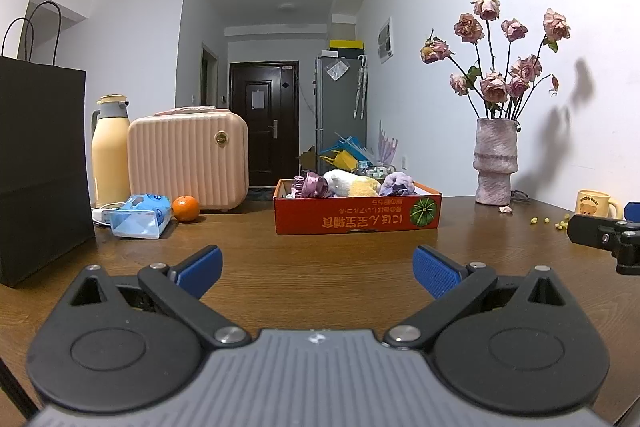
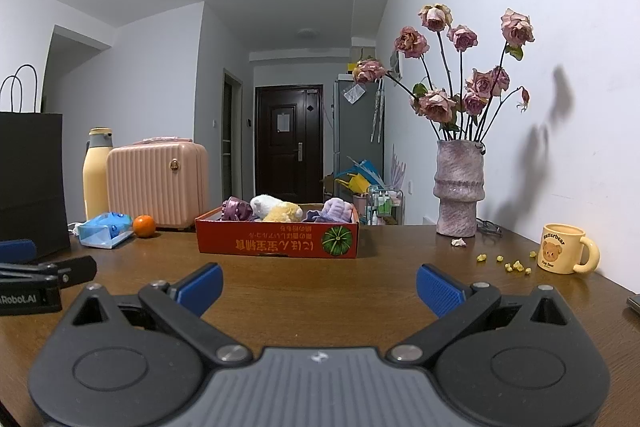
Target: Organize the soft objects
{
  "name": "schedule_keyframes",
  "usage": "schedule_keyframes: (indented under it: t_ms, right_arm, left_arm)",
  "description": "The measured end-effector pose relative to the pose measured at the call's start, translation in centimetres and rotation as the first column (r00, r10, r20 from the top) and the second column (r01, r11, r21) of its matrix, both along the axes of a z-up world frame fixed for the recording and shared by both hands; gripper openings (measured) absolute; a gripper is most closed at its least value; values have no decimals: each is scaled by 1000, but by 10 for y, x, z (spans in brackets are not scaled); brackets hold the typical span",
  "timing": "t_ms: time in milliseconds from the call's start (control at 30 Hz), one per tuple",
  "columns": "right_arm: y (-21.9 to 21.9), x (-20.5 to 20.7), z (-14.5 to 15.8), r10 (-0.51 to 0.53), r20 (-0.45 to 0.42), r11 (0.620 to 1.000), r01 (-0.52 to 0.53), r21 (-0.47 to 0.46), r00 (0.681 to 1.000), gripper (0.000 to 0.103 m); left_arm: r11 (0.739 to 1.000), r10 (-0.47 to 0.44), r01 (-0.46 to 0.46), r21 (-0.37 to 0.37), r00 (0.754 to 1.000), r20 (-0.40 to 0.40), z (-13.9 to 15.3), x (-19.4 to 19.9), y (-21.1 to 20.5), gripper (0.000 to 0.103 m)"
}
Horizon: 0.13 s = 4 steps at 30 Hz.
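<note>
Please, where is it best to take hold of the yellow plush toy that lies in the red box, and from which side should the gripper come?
Probably from above: the yellow plush toy bulges over the near wall of the red box, and soft items press it from left and right. Pinch its raised top, jaws closing front to back.

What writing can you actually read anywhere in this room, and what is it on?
"Butterbear": yellow mug, above its bear picture; the small line below the bear is too blurred to be sure of.
"Robot.AI": black body of the left gripper, its start cut off.
Upside-down East Asian characters: red cardboard box, too small to read.
Notice on the dark door: unreadable.
</note>
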State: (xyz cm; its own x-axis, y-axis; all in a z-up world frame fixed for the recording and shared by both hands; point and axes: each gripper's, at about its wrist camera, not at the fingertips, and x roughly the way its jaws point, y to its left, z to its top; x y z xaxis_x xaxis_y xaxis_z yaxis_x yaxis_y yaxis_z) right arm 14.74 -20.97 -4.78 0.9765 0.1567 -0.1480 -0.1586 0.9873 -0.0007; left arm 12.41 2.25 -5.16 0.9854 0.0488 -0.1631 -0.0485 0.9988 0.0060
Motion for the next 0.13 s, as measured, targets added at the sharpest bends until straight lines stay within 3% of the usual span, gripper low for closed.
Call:
schedule_keyframes:
  t_ms: [133]
  right_arm:
    - [3, 1, -1, 3, -4, 1000, -3, -3, 1000, 103]
  left_arm:
    - [1000, -2, 2, 0, 1000, 3, -1, 0, 0, 103]
